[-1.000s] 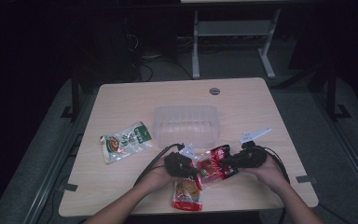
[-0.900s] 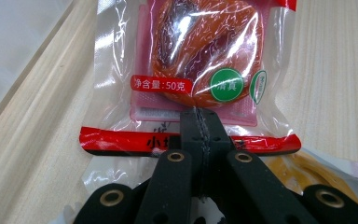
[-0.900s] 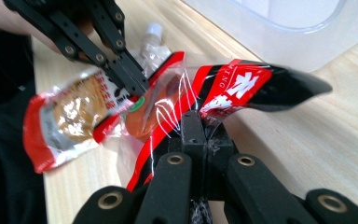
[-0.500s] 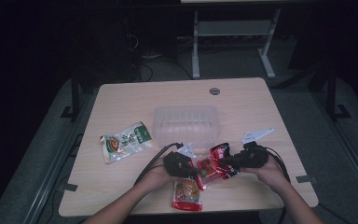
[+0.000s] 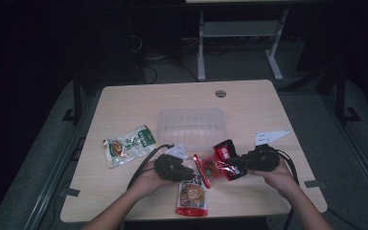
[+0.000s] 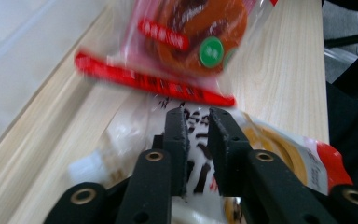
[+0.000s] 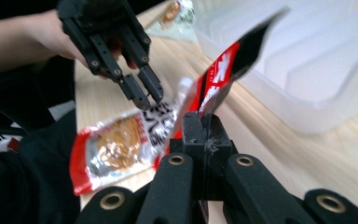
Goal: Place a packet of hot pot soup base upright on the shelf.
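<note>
My right gripper is shut on the lower edge of a red snack packet, held tilted above the table just in front of the clear container. The same packet hangs blurred ahead of my left gripper. That gripper's jaws stand a little apart with nothing between them, just above the top end of a second red and white snack packet lying flat near the front edge. The left gripper points down at it.
A clear plastic container sits at mid-table, behind both grippers. A green and white packet lies to the left. A round cable hole is at the table's back. Cables trail from both grippers.
The red packet in my right gripper has shifted slightly up and toward the container. Both hands stay almost where they were.
</note>
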